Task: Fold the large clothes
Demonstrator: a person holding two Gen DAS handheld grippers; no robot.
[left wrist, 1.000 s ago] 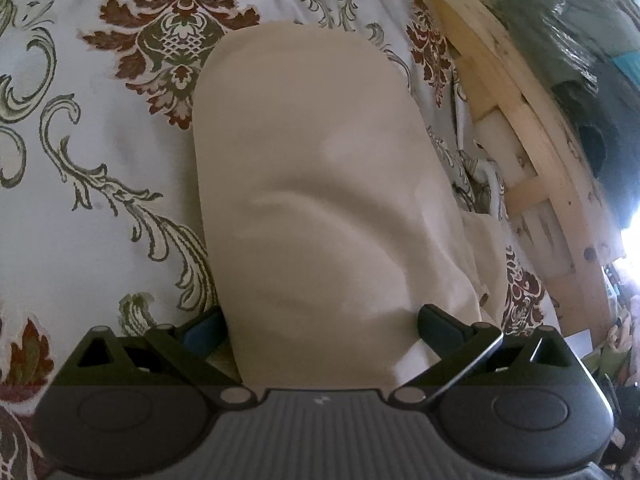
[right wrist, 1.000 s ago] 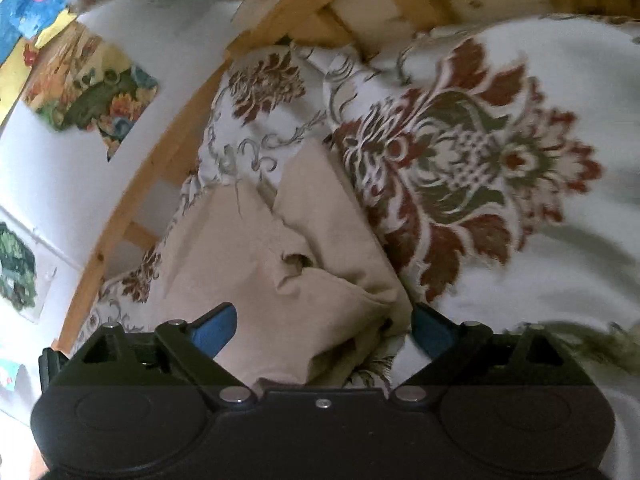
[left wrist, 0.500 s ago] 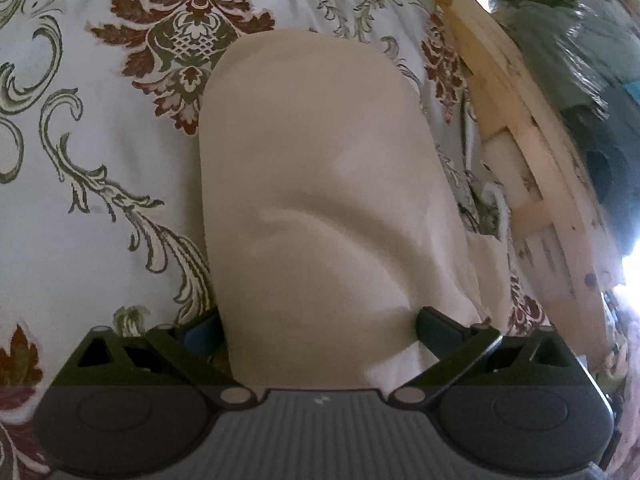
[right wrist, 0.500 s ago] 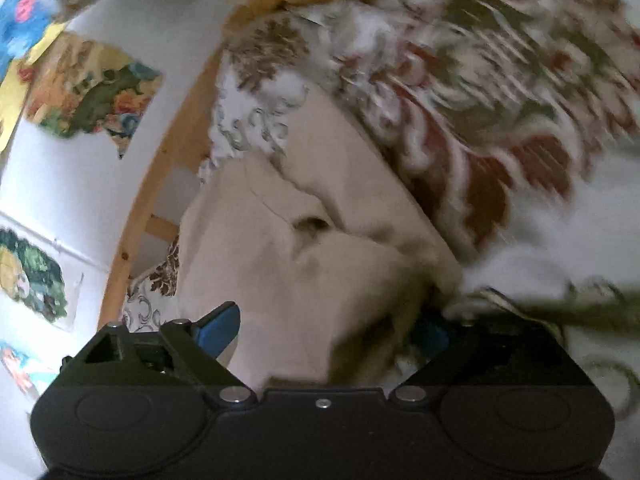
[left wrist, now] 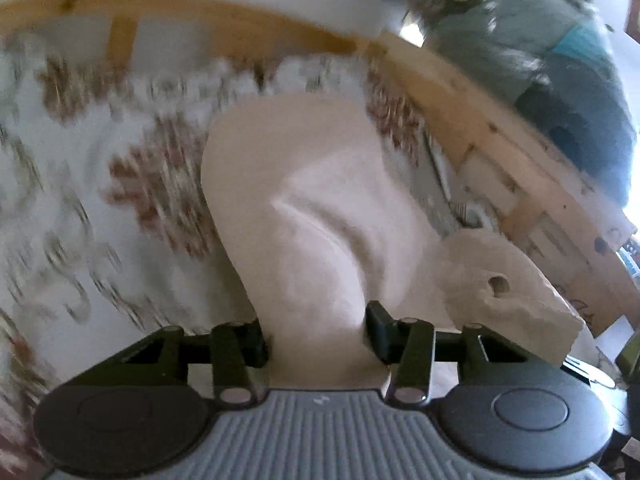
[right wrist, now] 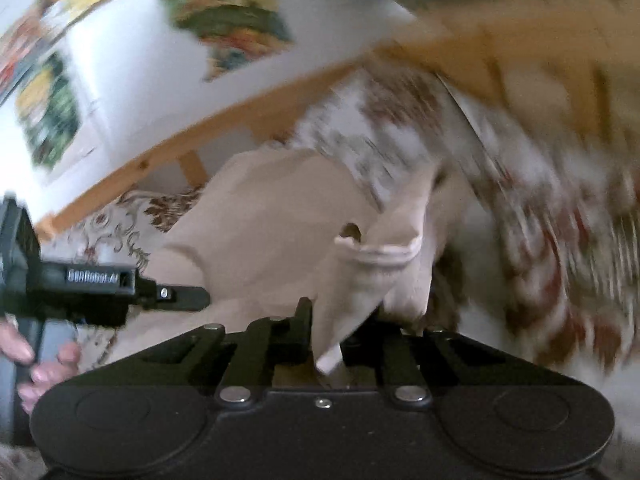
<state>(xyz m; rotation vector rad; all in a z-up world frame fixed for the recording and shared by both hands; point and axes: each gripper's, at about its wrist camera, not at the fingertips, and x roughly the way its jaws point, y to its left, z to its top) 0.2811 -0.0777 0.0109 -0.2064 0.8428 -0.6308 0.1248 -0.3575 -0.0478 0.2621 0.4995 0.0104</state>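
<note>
One beige garment (left wrist: 320, 208), one patterned bedspread (left wrist: 72, 184) beneath it, one wooden bed frame (left wrist: 472, 128), two grippers, one bare hand. On the wall past the frame, three or so colourful pictures (right wrist: 236, 20), too smeared to count surely.

Left gripper (left wrist: 316, 336): jaws just drawn in from wide, now pinched on a gathered band of the beige garment. Cloth filling the whole gap between the two black fingers, rising ahead of them in a tall fold with a diagonal crease. To the right of the jaws, a second thick flap of the same cloth with a small round hole (left wrist: 497, 283), lifted off the bedspread. Pointed downward at a slant toward the bed, frame rail curving across above.

Right gripper (right wrist: 340, 328): jaws likewise just drawn in, now nearly together and clamped on a narrow bunch of the garment's hemmed edge. Remaining cloth spread ahead and to the left of the jaws, over the bedspread. Tilted down, rolled so the frame rail runs diagonally.

Seen from the right wrist, far left: the other gripper's black body, level, fingers reaching into the cloth, with a hand (right wrist: 36, 360) wrapped round its handle.
</note>
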